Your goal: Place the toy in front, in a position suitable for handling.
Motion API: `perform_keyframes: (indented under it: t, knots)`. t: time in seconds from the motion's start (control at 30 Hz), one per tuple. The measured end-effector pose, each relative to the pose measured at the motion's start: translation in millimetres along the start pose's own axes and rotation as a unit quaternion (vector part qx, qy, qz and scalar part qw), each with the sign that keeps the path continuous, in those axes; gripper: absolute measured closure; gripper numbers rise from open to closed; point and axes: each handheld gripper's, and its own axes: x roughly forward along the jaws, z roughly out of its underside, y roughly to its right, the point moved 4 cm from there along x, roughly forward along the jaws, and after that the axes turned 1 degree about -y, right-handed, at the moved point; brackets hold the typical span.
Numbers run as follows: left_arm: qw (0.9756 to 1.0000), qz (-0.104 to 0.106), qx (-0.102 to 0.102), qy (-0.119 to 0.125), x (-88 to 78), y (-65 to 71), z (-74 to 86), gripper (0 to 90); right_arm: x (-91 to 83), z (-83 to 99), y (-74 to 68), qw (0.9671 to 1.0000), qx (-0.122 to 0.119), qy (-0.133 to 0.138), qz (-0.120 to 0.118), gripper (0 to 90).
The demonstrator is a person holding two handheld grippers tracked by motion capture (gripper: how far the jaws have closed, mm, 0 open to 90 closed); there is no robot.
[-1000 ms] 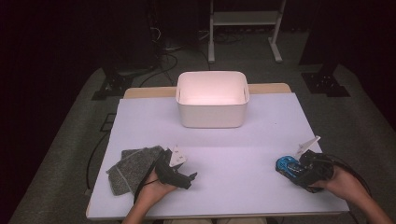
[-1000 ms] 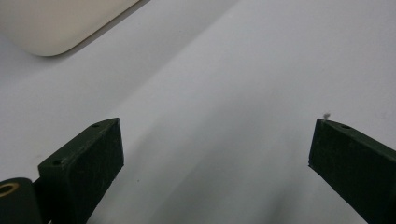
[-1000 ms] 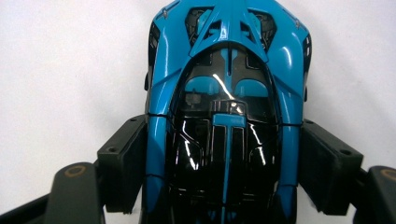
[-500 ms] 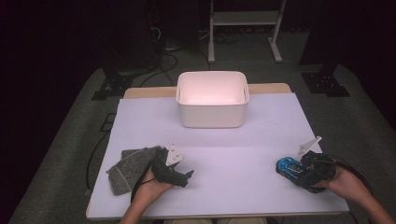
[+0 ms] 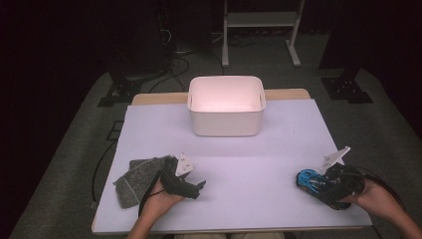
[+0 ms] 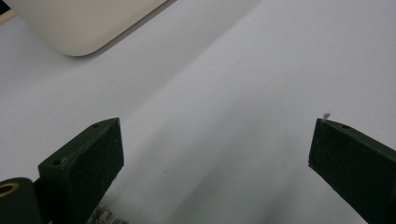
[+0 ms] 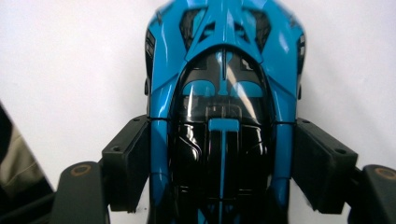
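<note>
A white-topped table [image 5: 278,144] with a wooden edge showing at its far side stands on grey carpet [image 5: 74,149] in a dim room. Beyond it, the legs of a white metal stand [image 5: 259,30] rise against a black backdrop, with loose cables [image 5: 174,55] and dark floor stands nearby.

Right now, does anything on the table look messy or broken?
Only the grey cloth at the table's near left looks messy: it lies crumpled and uneven beside the left gripper. The blue toy car between the right gripper's jaws looks whole, and the white bin stands upright.
</note>
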Motion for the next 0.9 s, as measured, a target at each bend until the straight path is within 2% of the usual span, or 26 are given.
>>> perform_keyframes:
  t: [0.23, 0.27, 0.33, 0.37, 0.4, 0.43, 0.5, 0.53, 0.6, 0.67, 0.73, 0.77, 0.8, 0.83, 0.87, 0.9]
  knots:
    - [1.0, -0.003, -0.002, 0.001, -3.3, -3.3, 0.6, 2.7, -10.4, -22.3, -10.2, 0.9996, -0.029, 0.001, 0.0, 27.0]
    - [1.0, -0.001, -0.007, 0.005, -4.2, -4.1, 0.0, 2.7, -14.7, -32.0, -15.7, 0.9991, -0.043, 0.003, -0.003, 27.0]
    - [1.0, -0.002, -0.007, 0.005, -5.4, -4.7, -0.5, 2.7, -16.6, -36.0, -18.4, 0.9989, -0.047, 0.003, -0.004, 27.0]
    - [0.9999, -0.002, -0.009, 0.009, -6.0, -5.1, -1.0, 2.7, -23.5, -50.6, -26.4, 0.9974, -0.071, 0.01, -0.009, 27.0]
    - [0.9999, -0.002, -0.008, 0.009, -7.4, -5.9, -1.7, 2.7, -23.5, -50.6, -26.4, 0.9974, -0.071, 0.01, -0.009, 27.0]
    - [0.9999, -0.003, -0.009, 0.01, -9.3, -6.7, -2.1, 2.7, -27.4, -58.0, -30.9, 0.9966, -0.081, 0.015, -0.01, 27.0]
    - [0.9997, -0.005, -0.014, 0.017, -12.5, -8.9, -3.2, 2.7, -35.7, -73.9, -40.4, 0.9943, -0.103, 0.026, -0.016, 27.0]
    - [0.9997, -0.004, -0.017, 0.019, -14.3, -10.1, -3.8, 2.9, -42.3, -90.7, -51.6, 0.9911, -0.126, 0.035, -0.022, 27.0]
    - [0.9995, -0.004, -0.019, 0.023, -18.3, -12.8, -4.5, 4.0, -44.2, -96.8, -56.4, 0.99, -0.134, 0.036, -0.025, 27.0]
    - [0.9994, -0.005, -0.021, 0.026, -21.8, -15.4, -4.9, 4.1, -46.4, -115.7, -70.3, 0.9856, -0.161, 0.039, -0.033, 27.0]
    - [0.9993, -0.006, -0.025, 0.029, -24.9, -18.4, -4.6, 4.1, -44.7, -131.6, -82.9, 0.9811, -0.186, 0.037, -0.039, 27.0]
    - [0.9991, -0.007, -0.027, 0.031, -26.1, -19.8, -4.3, 4.2, -39.3, -146.0, -95.1, 0.977, -0.205, 0.033, -0.048, 26.9]
    - [0.9991, -0.006, -0.029, 0.028, -29.1, -22.9, -3.7, 4.1, -36.6, -151.0, -99.5, 0.9754, -0.212, 0.03, -0.051, 27.0]
    - [0.9991, -0.006, -0.029, 0.028, -29.1, -22.9, -3.7, 4.1, -36.6, -151.0, -99.5, 0.9754, -0.212, 0.03, -0.051, 27.0]
    - [0.999, -0.006, -0.032, 0.03, -31.0, -25.5, -3.5, 4.1, -25.9, -164.7, -111.5, 0.9703, -0.234, 0.021, -0.059, 26.9]
    - [0.9989, -0.007, -0.035, 0.031, -32.9, -27.6, -3.4, 4.1, -25.9, -164.7, -111.5, 0.9703, -0.234, 0.021, -0.059, 26.9]
